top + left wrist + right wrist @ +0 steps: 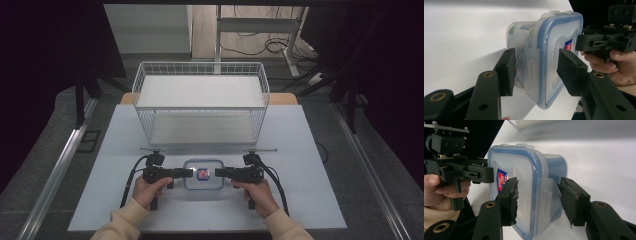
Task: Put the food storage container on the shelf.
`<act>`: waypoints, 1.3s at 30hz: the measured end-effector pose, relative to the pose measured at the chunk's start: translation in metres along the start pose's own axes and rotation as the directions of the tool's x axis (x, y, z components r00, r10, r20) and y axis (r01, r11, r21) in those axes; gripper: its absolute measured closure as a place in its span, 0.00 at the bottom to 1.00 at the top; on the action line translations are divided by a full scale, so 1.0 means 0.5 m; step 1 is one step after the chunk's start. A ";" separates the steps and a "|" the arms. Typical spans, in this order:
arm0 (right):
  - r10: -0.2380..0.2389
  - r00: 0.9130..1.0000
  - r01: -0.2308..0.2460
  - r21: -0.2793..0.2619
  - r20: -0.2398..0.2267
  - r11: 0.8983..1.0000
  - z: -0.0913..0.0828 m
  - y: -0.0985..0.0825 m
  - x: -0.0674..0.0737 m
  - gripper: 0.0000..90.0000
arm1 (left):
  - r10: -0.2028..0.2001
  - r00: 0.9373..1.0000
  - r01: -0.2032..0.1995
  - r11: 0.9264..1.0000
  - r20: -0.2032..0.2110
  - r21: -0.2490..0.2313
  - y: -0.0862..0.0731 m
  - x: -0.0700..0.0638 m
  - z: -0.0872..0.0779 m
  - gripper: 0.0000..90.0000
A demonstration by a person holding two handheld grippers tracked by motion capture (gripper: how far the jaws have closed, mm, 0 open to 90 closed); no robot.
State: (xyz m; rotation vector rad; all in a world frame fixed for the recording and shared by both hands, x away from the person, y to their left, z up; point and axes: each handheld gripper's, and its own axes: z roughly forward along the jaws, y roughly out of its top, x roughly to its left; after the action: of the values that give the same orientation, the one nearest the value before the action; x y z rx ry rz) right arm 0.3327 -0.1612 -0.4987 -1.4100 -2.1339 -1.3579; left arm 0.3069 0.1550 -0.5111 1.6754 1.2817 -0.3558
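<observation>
A white wire basket [200, 102] stands at the far end of the white table [115, 200]. Just before it lies the clear plastic box with blue-rimmed lid [203, 174], clasped at its side flaps between left gripper [189, 173] and right gripper [218, 173], equally near.

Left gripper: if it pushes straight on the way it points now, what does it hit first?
The left gripper already straddles the lidded container's side flap, so it would likely meet the container's wall first; beyond that sits the right gripper.
</observation>
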 end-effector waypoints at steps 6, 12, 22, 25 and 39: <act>-0.010 1.000 0.010 -0.011 0.005 1.000 -0.005 0.006 0.005 0.56 | 0.007 1.000 -0.007 1.000 0.001 -0.004 0.008 -0.005 -0.002 0.56; -0.009 1.000 0.009 -0.012 0.001 1.000 -0.005 0.013 0.006 0.56 | 0.010 1.000 -0.010 1.000 0.005 -0.007 0.016 -0.005 -0.006 0.56; -0.012 1.000 0.012 -0.023 -0.009 1.000 -0.008 0.037 0.011 0.56 | 0.021 1.000 -0.020 1.000 0.009 -0.015 0.042 -0.011 -0.020 0.57; -0.021 1.000 0.021 -0.033 -0.008 0.999 -0.012 0.047 0.018 0.56 | 0.025 1.000 -0.025 0.999 0.015 -0.021 0.053 -0.017 -0.026 0.57; -0.092 0.996 0.092 -0.084 0.000 0.992 -0.055 0.111 0.071 0.56 | 0.102 0.995 -0.102 0.993 0.003 -0.064 0.113 -0.074 -0.069 0.57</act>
State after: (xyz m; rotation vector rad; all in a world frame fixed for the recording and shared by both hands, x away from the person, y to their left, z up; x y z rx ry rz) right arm 0.3527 -0.1566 -0.4304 -1.3536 -2.1879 -1.4994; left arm 0.3303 0.1622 -0.4391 1.6773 1.1856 -0.2558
